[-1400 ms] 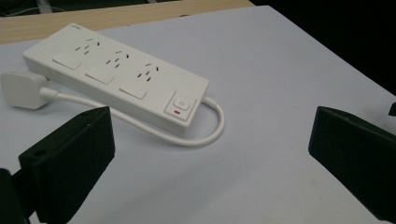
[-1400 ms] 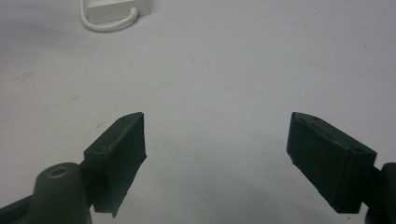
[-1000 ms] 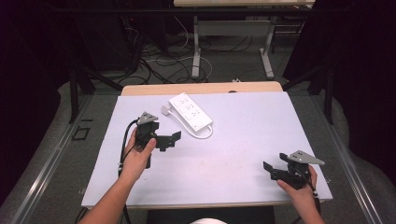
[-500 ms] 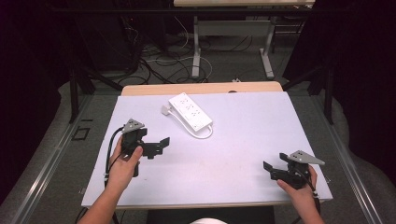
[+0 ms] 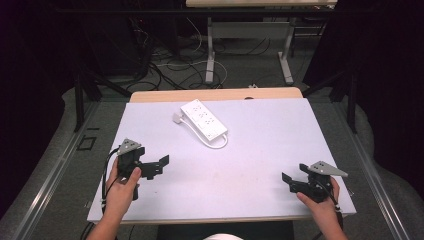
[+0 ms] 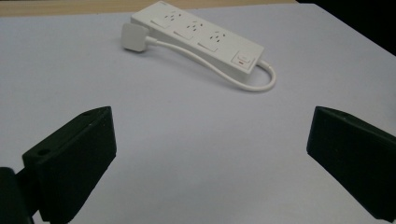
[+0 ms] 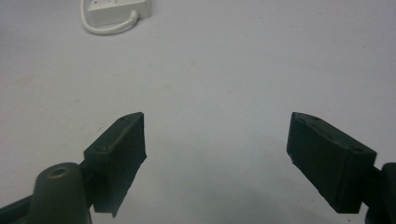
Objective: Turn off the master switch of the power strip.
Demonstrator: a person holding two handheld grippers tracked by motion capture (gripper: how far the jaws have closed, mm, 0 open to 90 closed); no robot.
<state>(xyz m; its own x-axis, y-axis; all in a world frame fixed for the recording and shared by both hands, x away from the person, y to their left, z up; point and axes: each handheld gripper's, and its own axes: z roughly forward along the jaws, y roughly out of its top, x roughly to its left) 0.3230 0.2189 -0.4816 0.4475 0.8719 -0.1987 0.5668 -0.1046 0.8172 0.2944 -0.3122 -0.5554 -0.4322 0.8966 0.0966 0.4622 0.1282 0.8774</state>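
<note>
White plastic, the power strip (image 5: pixel 203 119) lies toward the far side of the pale table (image 5: pixel 260 165), its plug (image 6: pixel 134 37) beside its far-left end and its cord (image 6: pixel 252 84) looping at the near-right end. No writing on it can be read. The left gripper (image 5: pixel 161 164), near left, has its jaws wide and empty, the strip well beyond them. The right gripper (image 5: pixel 289 181), near right, is likewise spread wide, holding nothing.
</note>
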